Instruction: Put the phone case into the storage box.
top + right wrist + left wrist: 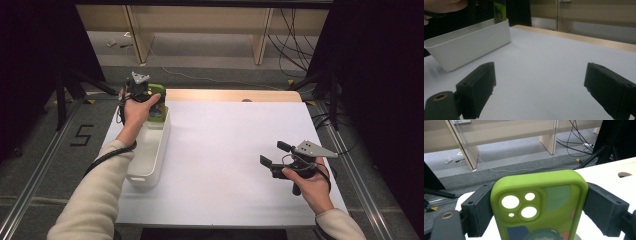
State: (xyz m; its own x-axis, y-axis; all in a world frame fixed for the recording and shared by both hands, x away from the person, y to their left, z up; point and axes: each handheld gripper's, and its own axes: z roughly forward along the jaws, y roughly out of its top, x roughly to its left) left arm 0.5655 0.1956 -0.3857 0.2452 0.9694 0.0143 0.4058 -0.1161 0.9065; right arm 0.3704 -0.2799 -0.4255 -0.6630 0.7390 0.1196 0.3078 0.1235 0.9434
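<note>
- High view: the left gripper (145,95) holds a lime-green rubbery phone case (156,102) above the far end of the long white plastic bin (150,150), at the worktop's far left corner. If it tilts or gets let go off-centre, it could catch the rim.
- Left gripper view: jaws wide, clamped on the case's two long sides.
- Right gripper view: right gripper (539,90) wide open, empty.

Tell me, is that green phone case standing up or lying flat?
Upright: the left gripper clamps the phone case by its sides, above the white bin.
</note>
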